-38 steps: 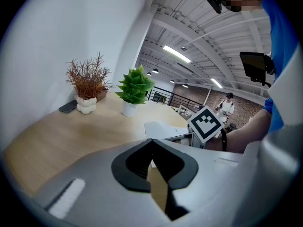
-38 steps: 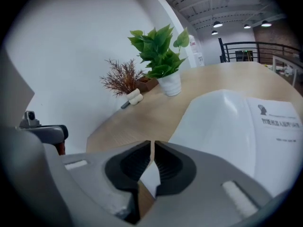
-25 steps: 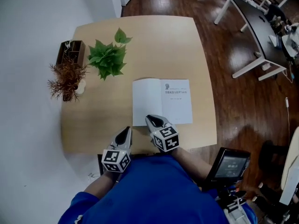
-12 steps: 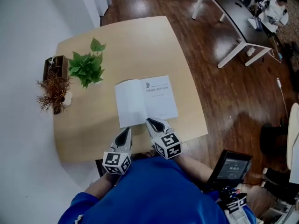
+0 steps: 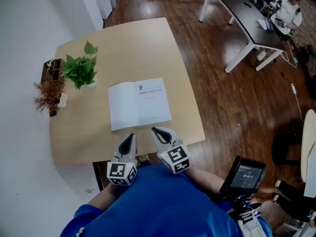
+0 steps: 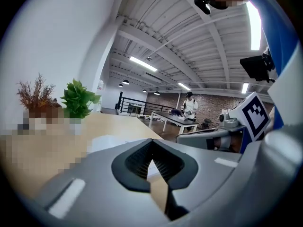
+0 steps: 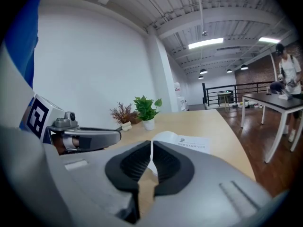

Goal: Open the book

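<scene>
The book (image 5: 139, 104) lies open and flat on the light wooden table (image 5: 148, 48), a blank white page on the left and a printed title page on the right. My left gripper (image 5: 129, 138) hovers over the table's near edge, short of the book, shut with nothing in it. Beside it, my right gripper (image 5: 157, 131) hovers just short of the book's near edge, its jaws closing the last bit on nothing. In the right gripper view the book (image 7: 189, 143) sits beyond the right gripper (image 7: 151, 143). The left gripper (image 6: 152, 143) shows its tips meeting.
A green potted plant (image 5: 79, 69), a dried reddish plant (image 5: 48, 94) and a small wooden box (image 5: 49, 67) stand at the table's far left. A dark desk (image 5: 242, 14) with a seated person (image 5: 286, 9) is at the far right. A screen device (image 5: 244, 174) sits by my right arm.
Both grippers have drawn back from the book's near edge toward my body and risen a little. The book stays open and flat.
</scene>
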The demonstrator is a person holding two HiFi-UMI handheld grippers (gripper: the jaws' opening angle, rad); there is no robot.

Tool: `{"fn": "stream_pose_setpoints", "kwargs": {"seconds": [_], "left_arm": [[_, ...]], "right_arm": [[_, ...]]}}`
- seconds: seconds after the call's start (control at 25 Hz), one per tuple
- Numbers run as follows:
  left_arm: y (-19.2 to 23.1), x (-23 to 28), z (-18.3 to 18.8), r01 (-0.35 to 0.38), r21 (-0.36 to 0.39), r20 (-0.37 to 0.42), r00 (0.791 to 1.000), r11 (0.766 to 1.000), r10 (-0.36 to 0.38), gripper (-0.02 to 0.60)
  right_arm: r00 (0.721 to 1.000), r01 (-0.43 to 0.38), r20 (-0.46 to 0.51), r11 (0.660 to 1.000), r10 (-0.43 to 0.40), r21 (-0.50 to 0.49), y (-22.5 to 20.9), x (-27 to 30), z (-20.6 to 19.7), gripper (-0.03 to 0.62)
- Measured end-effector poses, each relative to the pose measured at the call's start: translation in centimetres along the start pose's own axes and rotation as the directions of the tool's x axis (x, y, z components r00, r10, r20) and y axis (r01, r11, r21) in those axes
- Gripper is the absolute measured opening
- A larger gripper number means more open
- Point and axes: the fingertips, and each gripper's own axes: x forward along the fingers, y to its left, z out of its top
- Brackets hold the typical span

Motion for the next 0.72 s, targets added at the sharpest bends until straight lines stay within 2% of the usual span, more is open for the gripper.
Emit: {"fn": "stream_pose_setpoints", "kwargs": {"seconds": [0.2, 0.52, 0.72], "left_arm": [[-4.4, -0.4, -0.5, -0.02, 0.078, 0.018, 1.0, 0.997, 0.019, 0.006], [-10.3, -1.5, -0.2, -0.053, 0.204, 0.088, 0.995, 0.978, 0.036, 0.006], [-12.2, -2.9, -0.4, -0.106, 0.192, 0.105, 0.991, 0.976, 0.087, 0.006]], "right_arm": [[0.999, -0.003, 0.044, 0.998, 0.006, -0.067, -1.1, -3.7, -0.1, 0.014], [0.996, 0.005, 0.085, 0.99, 0.007, -0.141, -2.4, -9.6, -2.0, 0.011], [0.993, 0.012, 0.115, 0.993, 0.001, -0.115, -2.8, -12.5, -2.6, 0.009]]}}
